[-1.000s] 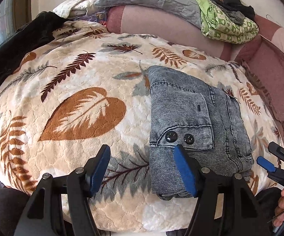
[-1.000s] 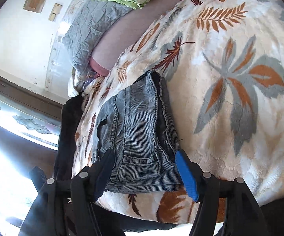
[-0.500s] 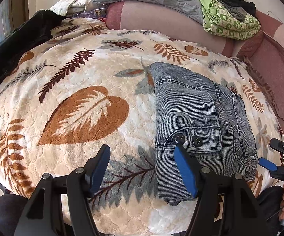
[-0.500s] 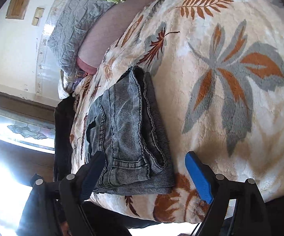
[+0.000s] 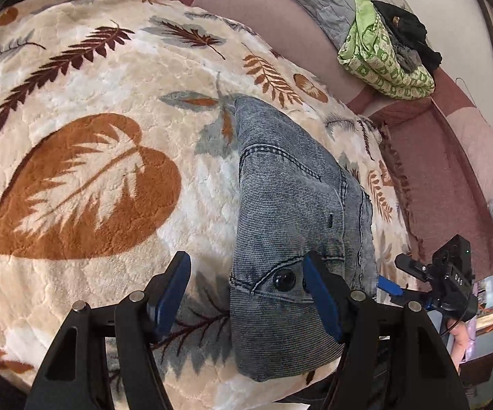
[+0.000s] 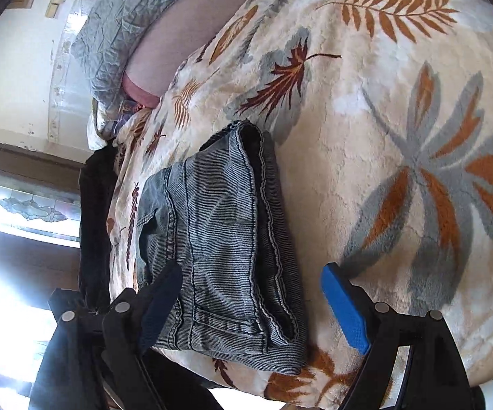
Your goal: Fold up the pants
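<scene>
The grey-blue denim pants (image 5: 290,212) lie folded into a compact stack on the leaf-print blanket (image 5: 85,177), a pocket flap with two dark buttons facing up. They also show in the right wrist view (image 6: 219,239), layered edges to the right. My left gripper (image 5: 246,294) is open and empty, just above the near left edge of the stack. My right gripper (image 6: 253,300) is open and empty over the near end of the stack; it shows at the right in the left wrist view (image 5: 427,280).
A pink cushioned back (image 5: 280,24) runs behind the blanket, with a grey quilted cover (image 5: 314,3), a green patterned cloth (image 5: 383,65) and dark clothes (image 5: 407,30) on it. A dark garment (image 6: 96,225) lies along the blanket's window side.
Both grippers have tilted and shifted while staying open. The left view has swung right and closer to the stack; the right gripper has widened slightly. The pants have not moved.
</scene>
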